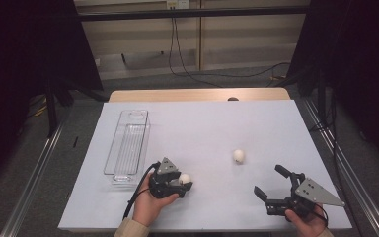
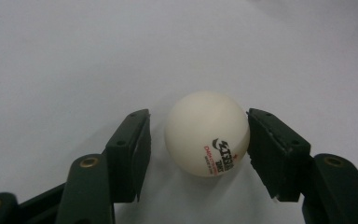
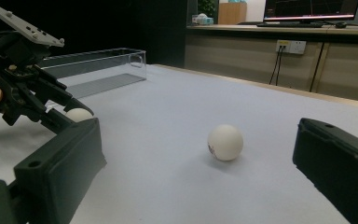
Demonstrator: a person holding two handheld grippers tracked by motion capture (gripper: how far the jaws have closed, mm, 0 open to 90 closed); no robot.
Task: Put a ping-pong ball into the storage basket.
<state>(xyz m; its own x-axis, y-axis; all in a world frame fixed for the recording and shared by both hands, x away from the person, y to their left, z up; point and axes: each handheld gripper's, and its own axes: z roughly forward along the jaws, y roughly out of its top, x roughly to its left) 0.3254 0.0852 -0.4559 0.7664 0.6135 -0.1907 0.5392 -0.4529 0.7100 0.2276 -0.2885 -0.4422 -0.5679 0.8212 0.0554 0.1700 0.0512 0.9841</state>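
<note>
A white table-tennis ball (image 2: 207,140) with black and red print lies on the white sheet between the jaws of my left gripper (image 2: 198,116). One jaw touches the ball's side and a gap shows at the other. In the high view that left gripper (image 1: 185,181) sits near the front, just right of a clear tray, with the ball (image 1: 184,177) at its tips. A second white ball (image 1: 238,156) lies loose near the middle right. My right gripper (image 1: 268,179) stands wide open at the front right, pointing at this second ball (image 3: 225,142) from a short way off, nothing between its jaws.
A long clear plastic tray (image 1: 128,145) stands empty on the left of the white sheet (image 1: 202,123); the same tray (image 3: 98,65) shows behind the left gripper in the right gripper view. Metal rails run along both sides of the table.
</note>
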